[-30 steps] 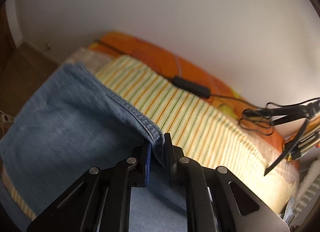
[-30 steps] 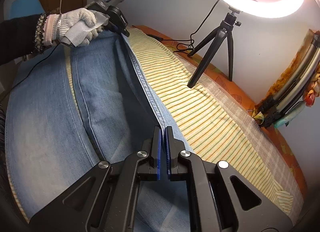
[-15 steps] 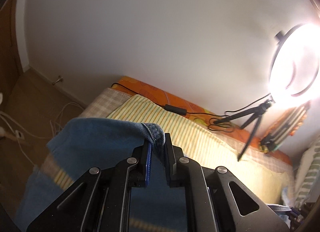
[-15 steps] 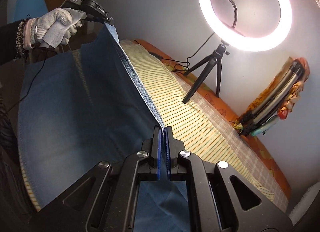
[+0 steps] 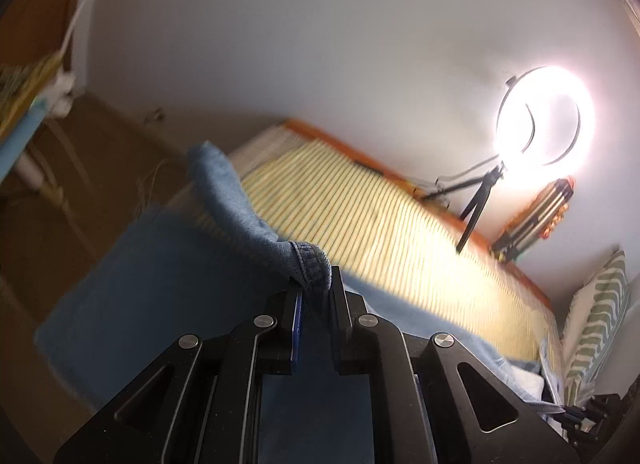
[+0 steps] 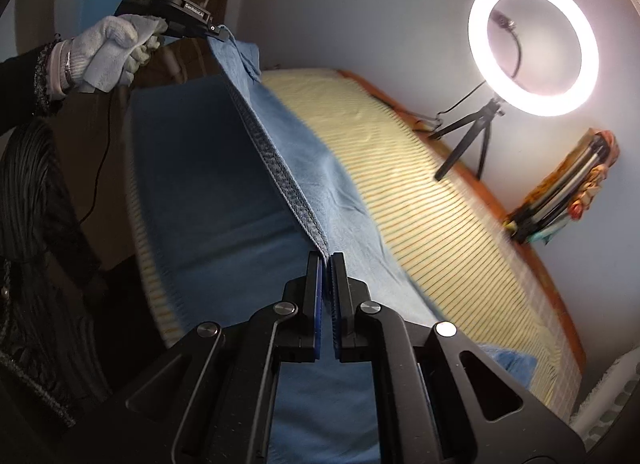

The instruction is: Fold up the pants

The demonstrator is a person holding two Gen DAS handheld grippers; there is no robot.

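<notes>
Blue denim pants point(image 6: 208, 184) hang lifted above a bed with a yellow striped cover point(image 6: 420, 200). My right gripper point(image 6: 327, 260) is shut on the stitched hem edge of the pants, which runs taut up to my left gripper point(image 6: 218, 33), held in a white-gloved hand at top left. In the left wrist view my left gripper point(image 5: 314, 284) is shut on a bunched corner of the denim hem point(image 5: 310, 260); the pants point(image 5: 160, 272) drape down below it.
A lit ring light on a small black tripod point(image 6: 532, 48) stands at the far edge of the bed by the wall; it also shows in the left wrist view point(image 5: 544, 120). Stacked colourful items point(image 6: 560, 192) lie to its right. A striped pillow point(image 5: 596, 320) lies at right.
Both grippers have risen, lifting the pants edge from flat on the bed into the air. The denim now hangs below the taut hem.
</notes>
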